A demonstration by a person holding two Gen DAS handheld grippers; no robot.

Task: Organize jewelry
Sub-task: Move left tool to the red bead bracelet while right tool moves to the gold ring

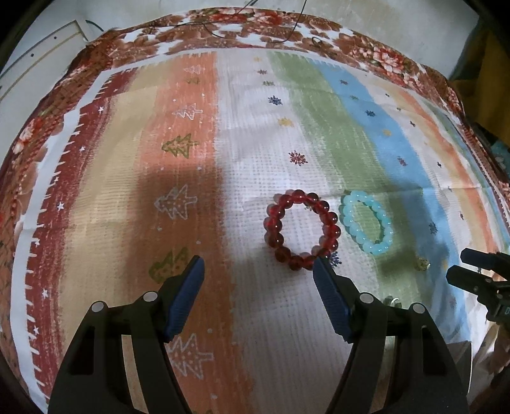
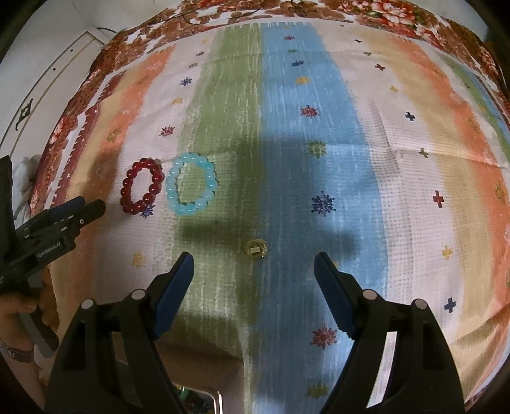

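A red bead bracelet (image 1: 302, 229) lies flat on the striped cloth, touching a light blue bead bracelet (image 1: 366, 221) to its right. Both show in the right wrist view, red (image 2: 142, 186) and blue (image 2: 192, 183). A small gold ring (image 2: 256, 248) lies just ahead of my right gripper (image 2: 254, 262), which is open and empty. It also shows in the left wrist view (image 1: 422, 264). My left gripper (image 1: 258, 266) is open and empty, its right fingertip at the red bracelet's near edge.
The striped cloth (image 1: 242, 133) lies over a floral bedspread (image 1: 255, 22). A cable (image 1: 287, 35) lies at the far edge. A shiny container rim (image 2: 204, 401) sits under the right gripper. A small silver item (image 1: 393, 301) peeks behind the left gripper's right finger.
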